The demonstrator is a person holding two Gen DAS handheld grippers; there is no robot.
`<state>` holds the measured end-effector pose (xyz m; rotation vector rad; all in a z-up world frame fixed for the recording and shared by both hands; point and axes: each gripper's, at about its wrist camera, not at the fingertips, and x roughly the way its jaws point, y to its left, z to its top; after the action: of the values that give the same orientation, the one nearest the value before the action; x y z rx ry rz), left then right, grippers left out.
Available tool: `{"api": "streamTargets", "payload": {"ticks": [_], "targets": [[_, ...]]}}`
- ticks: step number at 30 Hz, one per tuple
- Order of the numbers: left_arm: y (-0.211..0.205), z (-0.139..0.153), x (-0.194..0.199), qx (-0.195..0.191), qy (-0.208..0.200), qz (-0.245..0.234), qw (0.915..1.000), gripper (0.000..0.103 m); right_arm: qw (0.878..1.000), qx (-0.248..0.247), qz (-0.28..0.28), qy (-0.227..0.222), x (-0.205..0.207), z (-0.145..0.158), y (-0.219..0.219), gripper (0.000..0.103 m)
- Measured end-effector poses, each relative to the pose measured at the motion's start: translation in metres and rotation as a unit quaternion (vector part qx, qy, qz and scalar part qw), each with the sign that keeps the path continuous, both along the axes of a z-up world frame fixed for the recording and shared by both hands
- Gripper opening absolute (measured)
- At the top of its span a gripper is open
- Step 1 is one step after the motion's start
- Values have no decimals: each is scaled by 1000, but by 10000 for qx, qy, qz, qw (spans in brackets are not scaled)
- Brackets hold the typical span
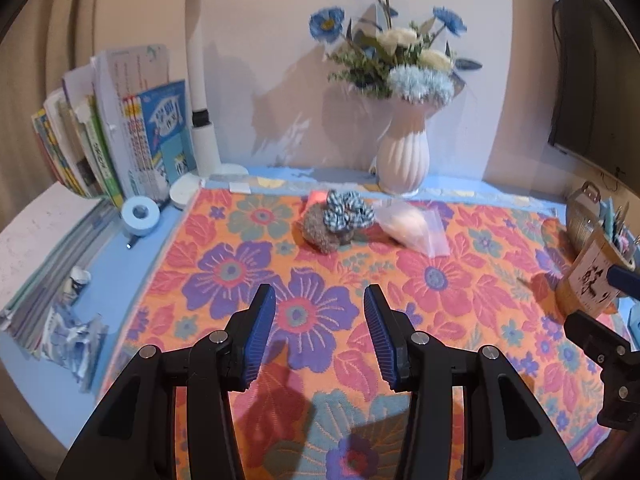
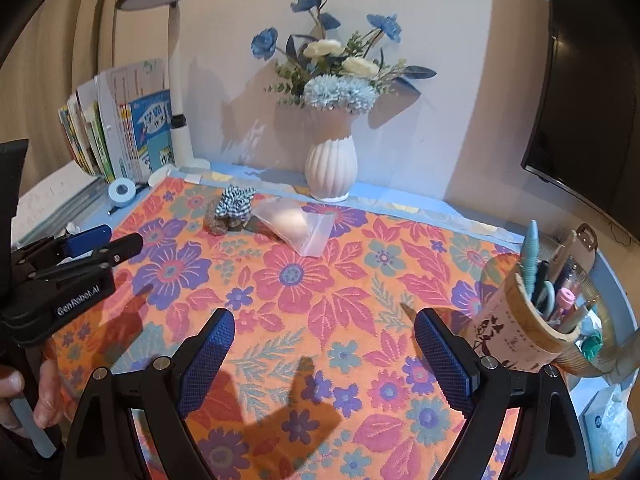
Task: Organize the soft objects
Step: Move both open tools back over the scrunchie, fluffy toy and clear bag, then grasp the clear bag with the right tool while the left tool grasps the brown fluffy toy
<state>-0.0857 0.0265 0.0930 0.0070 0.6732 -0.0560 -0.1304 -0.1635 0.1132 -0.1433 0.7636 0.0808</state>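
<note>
Approach step, nothing gripped yet
I'm holding left gripper [image 1: 320,300] and right gripper [image 2: 324,328] with jaws wide, empty; checked scrunchie [image 1: 347,208] is sitting on brown pompom [image 1: 324,232] beside bagged sponge [image 1: 412,228], far across the surface [image 1: 224,240]; I'm judging reach forward comes next

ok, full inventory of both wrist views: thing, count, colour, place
scrunchie: 1, blue-white check, far mat, atop the brown fuzzy item
brown fuzzy item: 1, far mat
zip bag: 1, clear, pale contents, right of the scrunchie
floral mat: 1, orange/pink/purple, covers desk
vase: 1, white ribbed, blue and white flowers, back edge
desk lamp: 1, white, back left
books: several, upright, far left
tape roll: 1, white, before books
pen holder: 1, tan, right
monitor: 1, black, right wall
left gripper: open, empty
right gripper: open, empty
</note>
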Motion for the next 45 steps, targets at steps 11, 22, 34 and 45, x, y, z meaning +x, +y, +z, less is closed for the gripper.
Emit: {"api": "streamTargets", "payload": {"ticks": [11,22,34,45], "targets": [[12,-15,29,-122,320,36,9994,43,9991,-32,40,423,34,-30,8,91],[33,2,87,7,709,597,9957,44,9966,-394,82,723,71,-40,15,91],[6,-55,154,66,539,116,9985,44,9925,13,478,1121,145,-57,10,91],[35,-74,144,-899,599,-277,9938,63,9891,-285,949,1088,217,-97,53,91]]}}
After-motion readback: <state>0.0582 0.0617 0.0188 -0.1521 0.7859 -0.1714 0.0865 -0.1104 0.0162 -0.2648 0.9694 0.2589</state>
